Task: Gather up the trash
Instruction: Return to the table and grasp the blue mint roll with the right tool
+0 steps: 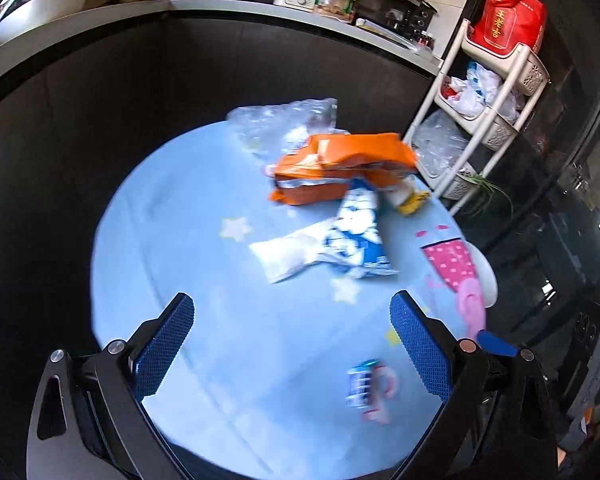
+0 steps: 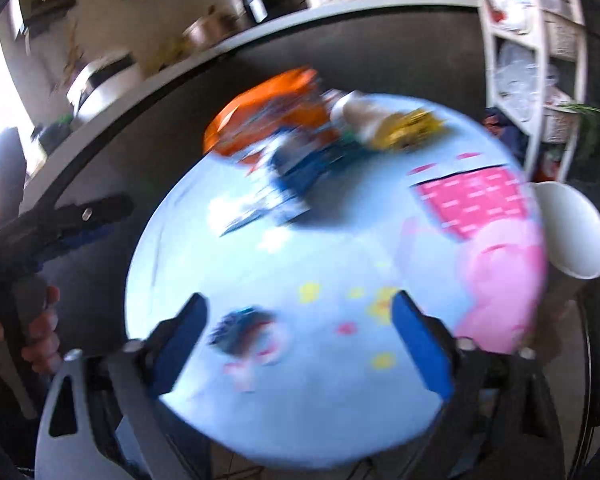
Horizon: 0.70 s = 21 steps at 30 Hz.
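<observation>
A round table with a light-blue cartoon cloth (image 1: 204,240) carries a heap of trash at its far side. The heap holds orange wrappers (image 1: 340,164), a blue-and-white wrapper (image 1: 356,236), a clear plastic bag (image 1: 284,120) and a yellow wrapper (image 1: 414,202). A small blue-and-white crushed item (image 1: 362,384) lies near the front edge. My left gripper (image 1: 292,300) hovers open over the cloth, nothing between its blue pads. My right gripper (image 2: 299,300) is open too, above the small blue item (image 2: 240,332), in a blurred view. The orange wrappers (image 2: 268,116) lie beyond.
A white round bin (image 2: 572,228) stands just off the table's right edge. A white shelf rack (image 1: 484,120) with bags and a red bag (image 1: 508,20) is at the back right. A curved counter (image 1: 220,8) with pots and appliances runs behind. A hand (image 2: 40,328) shows at the left.
</observation>
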### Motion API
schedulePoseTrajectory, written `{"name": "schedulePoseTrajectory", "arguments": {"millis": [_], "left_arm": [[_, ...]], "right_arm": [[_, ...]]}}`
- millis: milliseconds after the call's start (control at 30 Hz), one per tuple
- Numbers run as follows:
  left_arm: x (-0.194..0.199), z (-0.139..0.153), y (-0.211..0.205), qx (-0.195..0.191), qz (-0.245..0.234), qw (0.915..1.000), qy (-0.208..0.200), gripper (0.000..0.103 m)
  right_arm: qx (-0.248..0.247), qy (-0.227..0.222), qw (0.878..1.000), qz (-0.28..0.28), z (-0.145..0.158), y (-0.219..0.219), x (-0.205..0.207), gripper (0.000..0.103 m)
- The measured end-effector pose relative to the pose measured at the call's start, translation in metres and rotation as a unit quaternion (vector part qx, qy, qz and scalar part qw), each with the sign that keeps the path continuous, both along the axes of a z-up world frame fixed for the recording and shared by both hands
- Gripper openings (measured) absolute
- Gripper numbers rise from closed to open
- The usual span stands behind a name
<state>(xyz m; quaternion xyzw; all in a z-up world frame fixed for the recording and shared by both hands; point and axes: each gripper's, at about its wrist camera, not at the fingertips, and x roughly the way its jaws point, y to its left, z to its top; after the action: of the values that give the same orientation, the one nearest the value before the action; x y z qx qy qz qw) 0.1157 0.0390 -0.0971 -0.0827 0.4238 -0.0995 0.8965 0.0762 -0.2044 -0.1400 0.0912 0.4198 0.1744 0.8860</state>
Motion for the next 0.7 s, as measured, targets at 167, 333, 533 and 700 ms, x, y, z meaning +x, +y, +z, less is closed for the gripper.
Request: {"name": "schedulePoseTrajectory", "arguments": {"millis": [167, 333, 533, 700], "left_arm": [[-0.002, -0.01, 0.019, 0.001, -0.004, 1.0, -0.004, 0.095], [-0.001, -0.018, 0.019, 0.007, -0.037, 0.9991, -0.018, 0.095], [0.025, -0.035, 0.007, 0.0, -0.088, 0.9961, -0.01, 0.093], [0.065, -0.049, 0.0, 0.011, -0.137, 0.9905, 0.0, 0.086]], "right_arm": [[-0.037, 0.035, 0.997, 0.054, -0.024, 0.056, 0.003, 0.062], [-0.054, 0.062, 0.995, 0.059, -0.04, 0.077, 0.007, 0.057], [-0.085, 0.052, 0.993, 0.069, -0.042, 0.09, 0.013, 0.014], [-0.075, 0.034, 0.995, 0.053, -0.033, 0.072, 0.016, 0.013]]}}
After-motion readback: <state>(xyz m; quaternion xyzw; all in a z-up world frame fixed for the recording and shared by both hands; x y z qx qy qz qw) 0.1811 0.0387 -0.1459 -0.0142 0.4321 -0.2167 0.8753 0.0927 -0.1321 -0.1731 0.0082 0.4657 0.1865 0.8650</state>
